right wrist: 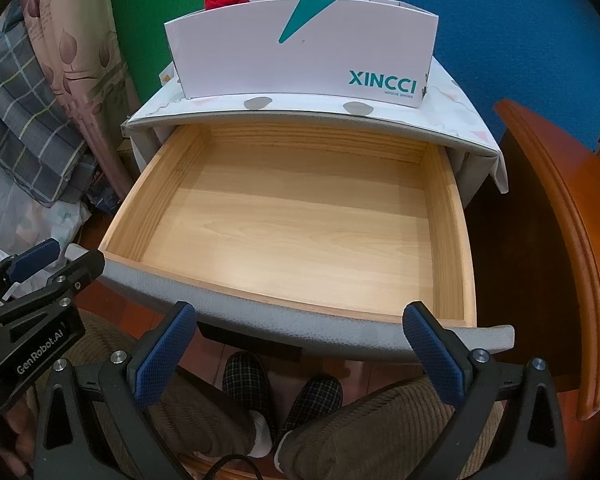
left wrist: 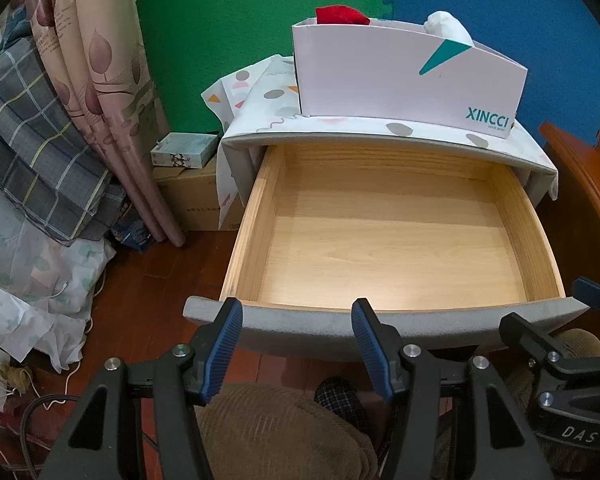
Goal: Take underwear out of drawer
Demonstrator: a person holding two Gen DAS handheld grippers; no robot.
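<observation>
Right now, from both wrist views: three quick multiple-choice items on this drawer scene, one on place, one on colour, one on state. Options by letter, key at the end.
1. Where does the shoe box stand?
A. inside the drawer
B. on top of the nightstand
C. on the floor

2. What colour is the cloth item at the box's left end?
A. red
B. yellow
C. black

3. What state is the drawer in?
A. shut
B. pulled out, full of clothes
C. pulled out, bare wooden bottom showing

Key: 1 B, it sits on the patterned cloth over the cabinet top. 2 A, a red bundle pokes above the rim. 3 C, both views show only wood inside.
</observation>
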